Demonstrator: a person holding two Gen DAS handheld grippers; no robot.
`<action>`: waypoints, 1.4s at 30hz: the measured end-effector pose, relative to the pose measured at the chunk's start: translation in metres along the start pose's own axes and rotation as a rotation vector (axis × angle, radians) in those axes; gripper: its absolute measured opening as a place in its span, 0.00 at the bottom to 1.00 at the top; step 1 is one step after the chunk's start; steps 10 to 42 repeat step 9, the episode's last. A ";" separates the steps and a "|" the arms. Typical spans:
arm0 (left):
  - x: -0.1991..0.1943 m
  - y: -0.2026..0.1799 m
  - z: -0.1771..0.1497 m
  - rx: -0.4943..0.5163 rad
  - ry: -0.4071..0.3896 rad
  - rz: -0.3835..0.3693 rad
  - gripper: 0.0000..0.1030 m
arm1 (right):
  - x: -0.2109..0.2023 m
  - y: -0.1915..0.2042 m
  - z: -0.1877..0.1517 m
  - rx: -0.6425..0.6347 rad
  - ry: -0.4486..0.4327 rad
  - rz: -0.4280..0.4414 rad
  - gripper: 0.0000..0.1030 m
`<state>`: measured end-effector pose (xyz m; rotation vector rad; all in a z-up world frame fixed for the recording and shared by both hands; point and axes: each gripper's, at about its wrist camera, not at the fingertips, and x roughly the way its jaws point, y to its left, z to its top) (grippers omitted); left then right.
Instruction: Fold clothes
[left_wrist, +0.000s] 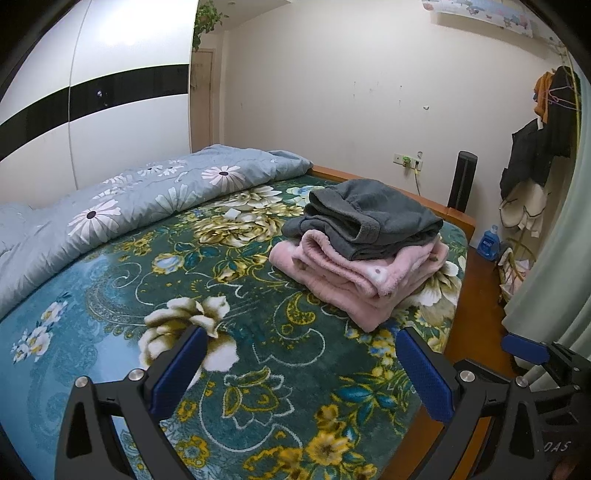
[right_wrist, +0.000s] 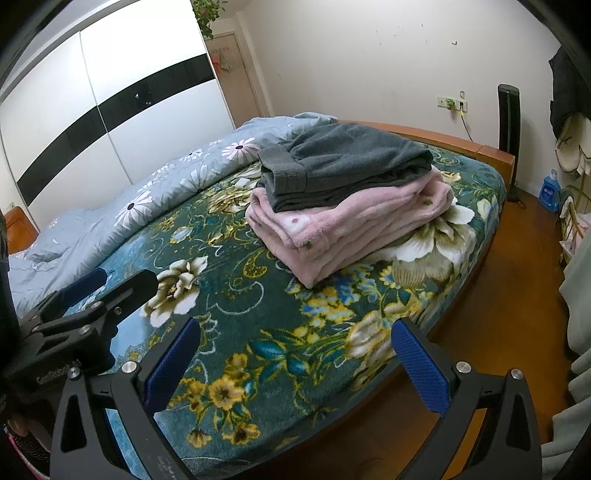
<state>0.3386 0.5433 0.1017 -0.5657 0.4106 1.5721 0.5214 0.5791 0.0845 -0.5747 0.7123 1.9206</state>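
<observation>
Over on the left, the grey floral quilt (left_wrist: 140, 192) is lying bunched along the far side of the bed (left_wrist: 110, 295), leaving the green flowered blanket bare. The left tool (left_wrist: 303, 369) is hovering over that bare stretch with its blue pads spread wide, gripping nothing. Further right, the 2 folded clothes are sitting near the bed's foot corner: the grey sweater (left_wrist: 369, 210) is resting on the pink fleece garment (left_wrist: 354, 273). The right tool (right_wrist: 295, 362) is hanging wide and empty too, over the near edge. I'd say the stack is looking finished, so any squaring up is calling for light pushes at the pink edges, both sides together, without tipping the sweater
</observation>
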 end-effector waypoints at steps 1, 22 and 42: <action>0.000 0.000 0.000 -0.002 0.002 -0.001 1.00 | 0.000 0.000 0.000 0.000 0.001 0.000 1.00; -0.002 -0.002 0.000 0.000 -0.010 0.012 1.00 | -0.001 0.000 -0.001 0.003 0.003 0.003 1.00; -0.002 -0.002 0.000 0.000 -0.010 0.012 1.00 | -0.001 0.000 -0.001 0.003 0.003 0.003 1.00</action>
